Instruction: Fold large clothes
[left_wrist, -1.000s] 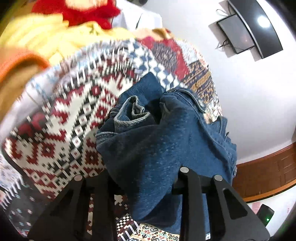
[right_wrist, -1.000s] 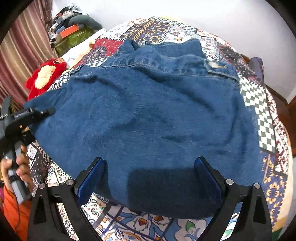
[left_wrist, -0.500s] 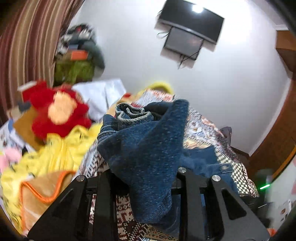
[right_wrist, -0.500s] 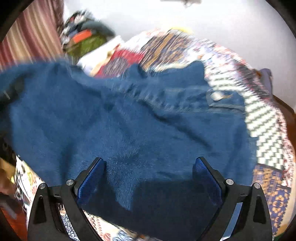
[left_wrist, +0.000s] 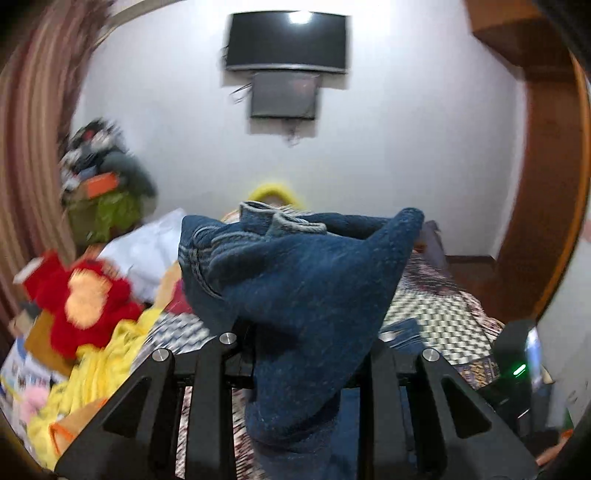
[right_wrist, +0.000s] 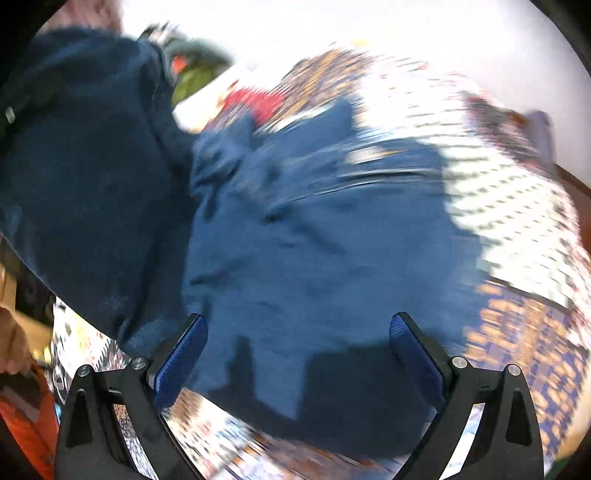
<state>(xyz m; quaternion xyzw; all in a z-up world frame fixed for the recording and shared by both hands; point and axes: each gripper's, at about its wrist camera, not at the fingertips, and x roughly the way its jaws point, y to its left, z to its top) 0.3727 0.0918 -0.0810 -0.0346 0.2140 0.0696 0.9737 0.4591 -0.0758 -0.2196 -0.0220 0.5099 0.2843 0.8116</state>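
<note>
Denim jacket lifted by one side over the bed

Denim jacket (left_wrist: 303, 295) is held up at one part by the left gripper (left_wrist: 303, 354), whose fingers (left_wrist: 214, 373) are closed on a thick bunch of the blue cloth. The cloth rises above the fingers and hangs down between them. In the right wrist view the rest of the jacket (right_wrist: 314, 251) lies on the patterned bedspread (right_wrist: 517, 221), and a raised dark fold stands at the left side. The right gripper (right_wrist: 295, 354) is above the near edge of the jacket; its blue-padded fingers (right_wrist: 181, 362) are wide apart and hold nothing. A red plush toy (left_wrist: 85, 295) and yellow clothes (left_wrist: 103, 365) lie at the left of the bed. This view is blurred.
</note>
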